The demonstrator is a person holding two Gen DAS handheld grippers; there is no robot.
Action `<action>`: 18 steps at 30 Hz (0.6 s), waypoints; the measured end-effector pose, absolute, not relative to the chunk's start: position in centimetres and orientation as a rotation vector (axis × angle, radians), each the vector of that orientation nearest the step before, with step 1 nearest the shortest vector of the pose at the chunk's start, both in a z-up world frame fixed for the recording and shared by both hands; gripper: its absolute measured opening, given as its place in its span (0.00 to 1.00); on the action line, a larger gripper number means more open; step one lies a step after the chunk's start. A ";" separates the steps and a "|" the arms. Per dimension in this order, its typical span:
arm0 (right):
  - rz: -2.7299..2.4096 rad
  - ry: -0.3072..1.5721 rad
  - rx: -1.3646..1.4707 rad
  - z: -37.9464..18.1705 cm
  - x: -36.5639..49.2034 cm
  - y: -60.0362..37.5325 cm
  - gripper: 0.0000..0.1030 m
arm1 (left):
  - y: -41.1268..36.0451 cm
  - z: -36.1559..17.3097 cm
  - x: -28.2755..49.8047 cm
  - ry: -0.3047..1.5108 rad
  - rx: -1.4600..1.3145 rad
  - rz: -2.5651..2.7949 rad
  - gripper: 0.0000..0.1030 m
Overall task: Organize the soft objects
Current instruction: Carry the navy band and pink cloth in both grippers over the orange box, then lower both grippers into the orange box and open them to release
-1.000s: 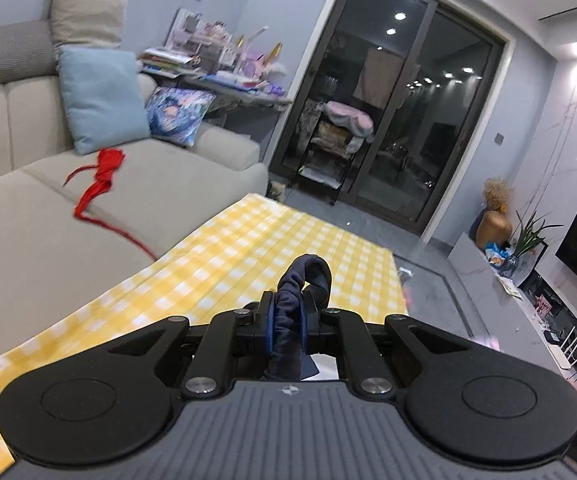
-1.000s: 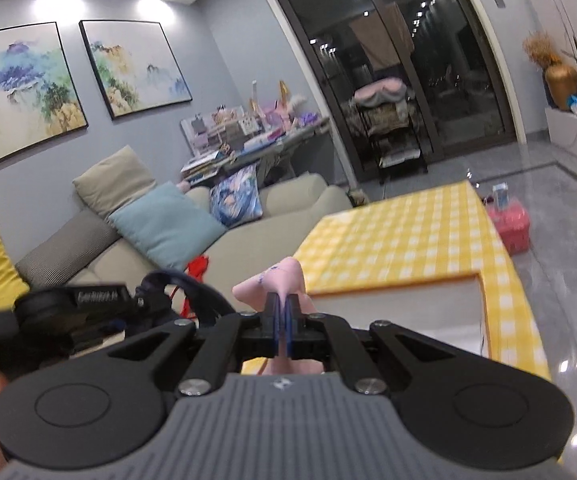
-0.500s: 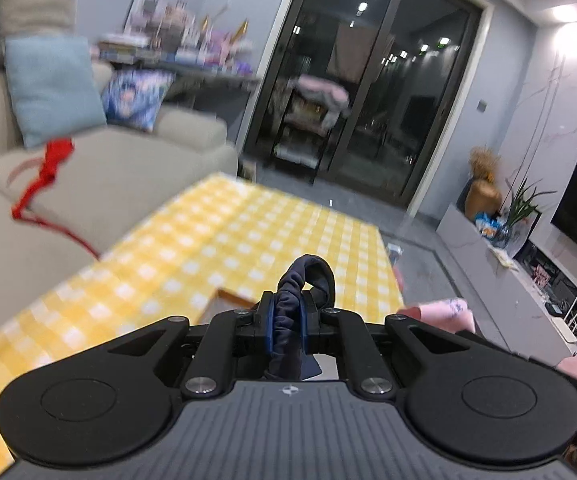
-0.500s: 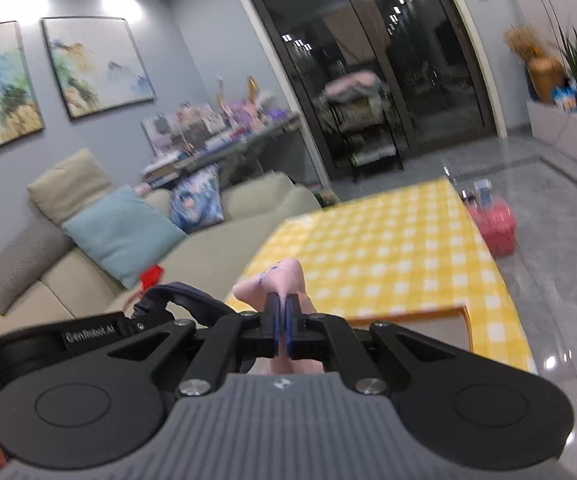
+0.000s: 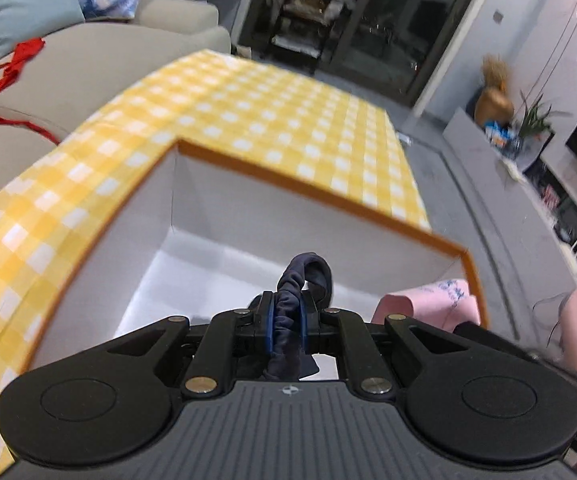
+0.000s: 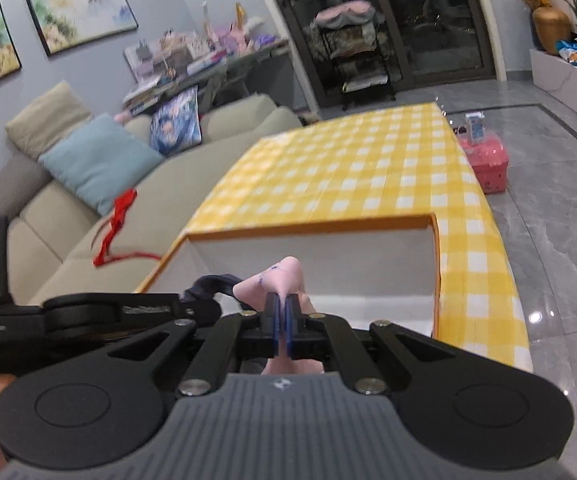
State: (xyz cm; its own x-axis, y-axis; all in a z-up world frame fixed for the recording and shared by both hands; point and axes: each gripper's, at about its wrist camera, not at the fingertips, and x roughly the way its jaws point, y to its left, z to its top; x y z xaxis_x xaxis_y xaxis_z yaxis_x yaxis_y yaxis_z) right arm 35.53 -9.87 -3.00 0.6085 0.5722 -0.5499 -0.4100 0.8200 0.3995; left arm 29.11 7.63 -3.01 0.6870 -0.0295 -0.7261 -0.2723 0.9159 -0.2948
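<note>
My left gripper [image 5: 287, 326] is shut on a dark navy fabric piece [image 5: 306, 280], held above the white inside of an orange-rimmed box [image 5: 328, 196]. That box [image 6: 312, 230] sits on a table with a yellow checked cloth [image 6: 368, 168]. My right gripper [image 6: 283, 326] is shut on a pink fabric piece [image 6: 278, 280] over the box's near side. In the left wrist view the pink fabric [image 5: 436, 300] shows at the right, by the box's right rim. The navy fabric [image 6: 212, 282] and the left gripper's body appear at the left of the right wrist view.
A beige sofa [image 5: 88, 56] runs along the table's left, with a red strap [image 5: 8, 76] and cushions [image 6: 96, 160] on it. A pink basket [image 6: 488, 160] stands on the floor by the table's far right. A low cabinet with a gold vase [image 5: 492, 104] lines the right wall.
Both grippers have come forward and down, each keeping its fabric. The open box has come into view beneath them, and the room's upper part has dropped out of sight.
</note>
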 end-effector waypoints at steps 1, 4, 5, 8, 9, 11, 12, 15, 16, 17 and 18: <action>0.574 0.727 0.234 -3.2 35.5 -9.9 0.00 | 7.5 -3.5 29.1 0.822 -0.403 0.135 0.13; 0.582 0.722 0.165 -3.6 34.8 -9.7 0.00 | 6.8 -4.7 29.3 0.870 -0.396 0.116 0.13; 0.592 0.731 0.137 -3.8 34.7 -9.5 0.00 | 6.8 -4.9 29.4 0.881 -0.395 0.126 0.13; 0.633 0.742 0.058 -4.3 34.3 -8.4 0.00 | 6.4 -5.1 29.8 0.906 -0.373 0.165 0.14; 0.635 0.738 0.030 -4.4 34.2 -8.0 0.00 | 6.4 -5.0 29.8 0.899 -0.373 0.156 0.14; 0.640 0.736 -0.020 -4.7 33.9 -7.5 0.00 | 6.4 -5.1 30.0 0.908 -0.379 0.137 0.19; 0.646 0.737 -0.030 -4.8 33.8 -7.4 0.00 | 6.4 -5.2 29.9 0.908 -0.384 0.132 0.21; 0.646 0.737 -0.031 -4.7 33.9 -7.6 0.00 | 6.4 -4.9 29.9 0.885 -0.366 0.145 0.46; 0.640 0.734 -0.029 -4.6 33.9 -7.8 0.00 | 6.4 -4.7 29.9 0.878 -0.360 0.155 0.62; 0.636 0.735 -0.028 -4.5 33.9 -7.9 0.00 | 6.5 -4.6 29.9 0.861 -0.362 0.174 0.74; 0.631 0.739 -0.026 -4.5 34.0 -7.9 0.00 | 6.7 -4.4 29.7 0.839 -0.376 0.185 0.77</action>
